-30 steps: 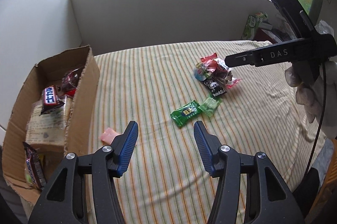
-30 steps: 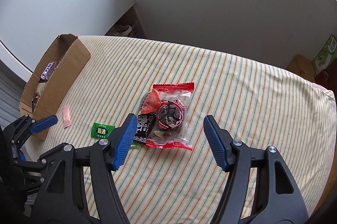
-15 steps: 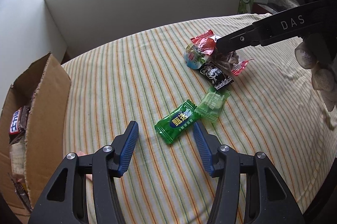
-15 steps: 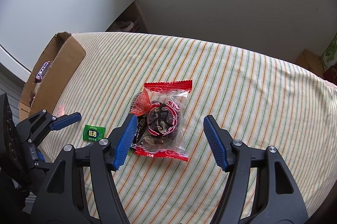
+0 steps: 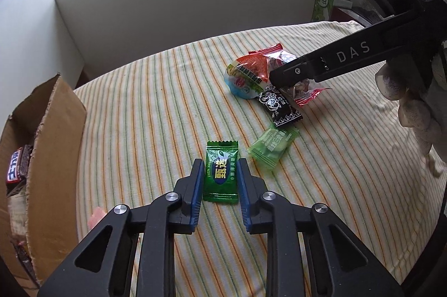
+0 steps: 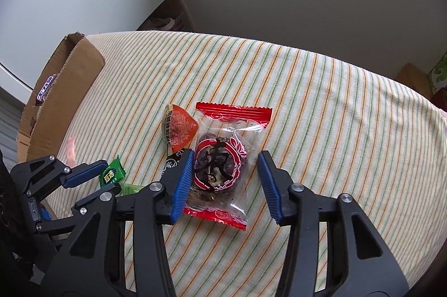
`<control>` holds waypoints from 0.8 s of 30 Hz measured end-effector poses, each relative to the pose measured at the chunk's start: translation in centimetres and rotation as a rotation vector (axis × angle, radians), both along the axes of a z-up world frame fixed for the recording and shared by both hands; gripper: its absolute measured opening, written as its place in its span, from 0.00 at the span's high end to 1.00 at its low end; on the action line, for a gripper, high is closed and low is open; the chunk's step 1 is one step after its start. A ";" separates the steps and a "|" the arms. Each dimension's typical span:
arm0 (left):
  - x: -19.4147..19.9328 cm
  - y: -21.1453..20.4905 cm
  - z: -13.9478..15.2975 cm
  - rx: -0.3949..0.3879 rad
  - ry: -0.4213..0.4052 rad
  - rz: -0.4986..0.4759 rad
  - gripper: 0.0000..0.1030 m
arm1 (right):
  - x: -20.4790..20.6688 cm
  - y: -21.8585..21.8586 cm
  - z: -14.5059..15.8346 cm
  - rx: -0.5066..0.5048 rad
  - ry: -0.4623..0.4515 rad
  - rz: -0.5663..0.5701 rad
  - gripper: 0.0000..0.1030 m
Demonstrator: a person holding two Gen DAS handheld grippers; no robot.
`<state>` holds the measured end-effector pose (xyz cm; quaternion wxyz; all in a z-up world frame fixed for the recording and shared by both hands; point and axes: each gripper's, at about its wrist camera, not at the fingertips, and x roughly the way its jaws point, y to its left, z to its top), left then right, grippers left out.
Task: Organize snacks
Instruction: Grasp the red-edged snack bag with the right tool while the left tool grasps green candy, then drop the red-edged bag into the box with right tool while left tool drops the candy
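My left gripper (image 5: 220, 161) is shut on a dark green candy (image 5: 221, 174) that lies on the striped cloth (image 5: 145, 112); both blue pads press its long sides. My right gripper (image 6: 226, 152) points down over a clear packet with red ends (image 6: 223, 157) holding dark fruit. Its jaws are closing with the packet between them: the left pad touches the wrapper, the right pad stands a little apart. In the right wrist view the left gripper (image 6: 110, 175) shows at the lower left, on the same green candy (image 6: 111, 172). An open cardboard box (image 5: 56, 129) with snacks inside stands at the left.
Beside the red packet lie a round snack with an orange lid (image 6: 180, 129), a black packet (image 5: 280, 108) and a pale green candy (image 5: 272, 147). A pink candy (image 6: 70, 150) lies by the box. A gloved hand (image 5: 413, 107) holds the right gripper. A green carton (image 5: 325, 1) stands behind.
The left gripper moved right over the green candy and shut on it; the candy now lies lengthwise between the pads. The right gripper sank toward the red packet and its jaws narrowed.
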<state>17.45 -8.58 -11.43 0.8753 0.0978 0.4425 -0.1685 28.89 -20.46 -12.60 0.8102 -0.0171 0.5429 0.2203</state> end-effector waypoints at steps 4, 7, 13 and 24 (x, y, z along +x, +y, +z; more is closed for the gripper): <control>-0.2 0.5 0.0 -0.012 0.010 0.013 0.81 | -0.2 0.0 0.4 0.009 0.000 -0.012 0.64; -0.7 1.3 0.2 -0.027 0.014 0.030 0.81 | -0.4 -0.3 0.6 0.014 0.001 -0.016 0.65; -1.6 2.2 0.9 -0.046 0.009 0.045 0.81 | -1.6 -1.5 1.7 0.035 -0.016 -0.035 0.65; -4.4 4.3 4.5 -0.101 -0.053 0.071 0.81 | -4.3 -1.0 6.6 0.046 -0.087 -0.017 0.65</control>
